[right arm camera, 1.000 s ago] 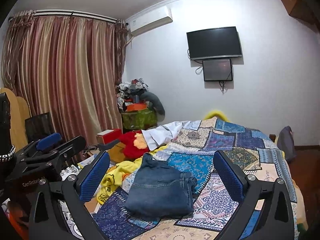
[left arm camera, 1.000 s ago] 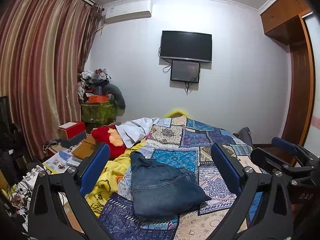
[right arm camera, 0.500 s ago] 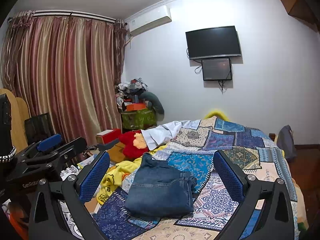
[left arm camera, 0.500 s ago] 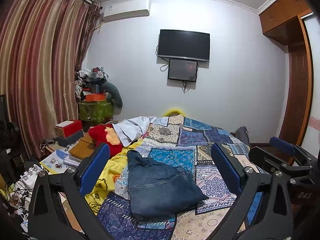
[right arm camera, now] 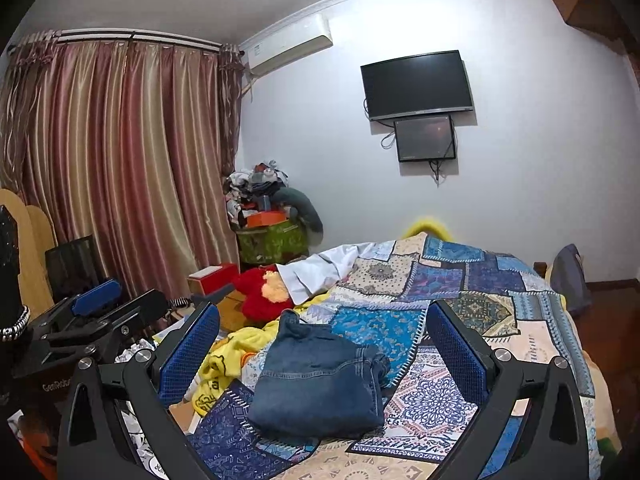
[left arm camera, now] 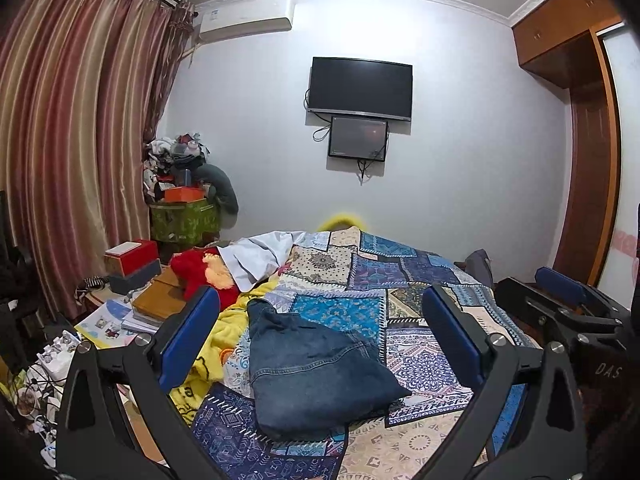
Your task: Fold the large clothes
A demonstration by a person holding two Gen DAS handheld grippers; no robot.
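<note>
A folded pair of blue jeans [left arm camera: 312, 368] [right arm camera: 320, 380] lies on the patchwork bedspread [left arm camera: 400, 280] [right arm camera: 440, 280], near its front left side. My left gripper [left arm camera: 320, 344] hangs open above and in front of the jeans, with nothing between its blue pads. My right gripper [right arm camera: 324, 350] is likewise open and empty, held back from the jeans. In the left wrist view the right gripper [left arm camera: 568, 304] shows at the right edge. The left gripper [right arm camera: 96, 312] appears at the left of the right wrist view.
A yellow blanket [left arm camera: 208, 344], a red plush toy [left arm camera: 200, 272] and a white garment [left arm camera: 256, 256] lie left of the jeans. Boxes and books [left arm camera: 132, 264] crowd a side table. Curtains [left arm camera: 60, 160], a laundry pile [left arm camera: 180, 184], a wall TV [left arm camera: 360, 84] and a wardrobe [left arm camera: 580, 120] surround the bed.
Both grippers have drifted slightly; the scene shifts a little left and down in the left wrist view. The jeans lie unmoved and both grippers stay open.
</note>
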